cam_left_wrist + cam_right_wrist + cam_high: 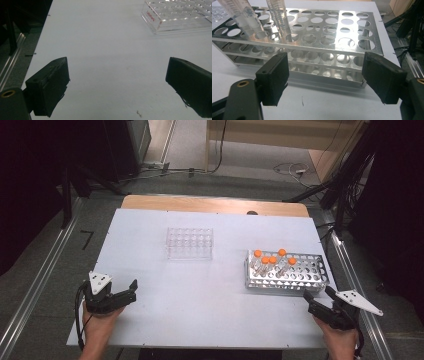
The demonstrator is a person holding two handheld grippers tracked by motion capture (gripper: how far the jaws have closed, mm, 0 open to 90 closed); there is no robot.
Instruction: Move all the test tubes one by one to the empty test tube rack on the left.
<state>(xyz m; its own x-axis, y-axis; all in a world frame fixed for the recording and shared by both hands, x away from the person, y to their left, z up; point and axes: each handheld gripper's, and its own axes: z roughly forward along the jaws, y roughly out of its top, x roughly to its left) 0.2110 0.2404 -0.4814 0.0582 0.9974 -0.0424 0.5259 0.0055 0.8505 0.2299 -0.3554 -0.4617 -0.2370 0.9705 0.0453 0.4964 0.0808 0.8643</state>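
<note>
High view first, and the white table [200, 310] is seen taking up most of the middle of the frame, kept largely bare, presumably so that both hands have room to work. Right of centre, the metal rack [286, 271] is found standing flat on the table; it is perforated with rows of holes so that tubes can be held upright. Five orange-capped tubes [273, 261] are counted in it, all clustered at its left end, the rest of the holes being left vacant. Above centre, one clear plastic rack [189, 243] is set well apart from the metal one, and no tubes are seen in it; it is judged to be the place the tubes are meant for.

At lower left, the left gripper [131, 290] is held low over the table near its front edge, jaws spread, nothing between them; in the left gripper view the clear plastic rack [175, 15] is seen at upper right, well ahead of it.

At lower right, the right gripper [317, 296] is aimed at the near side of the metal rack, jaws spread wide and empty. In the right gripper view, the metal rack [317, 50] is shown just beyond the jaws, the tubes at upper left.
</note>
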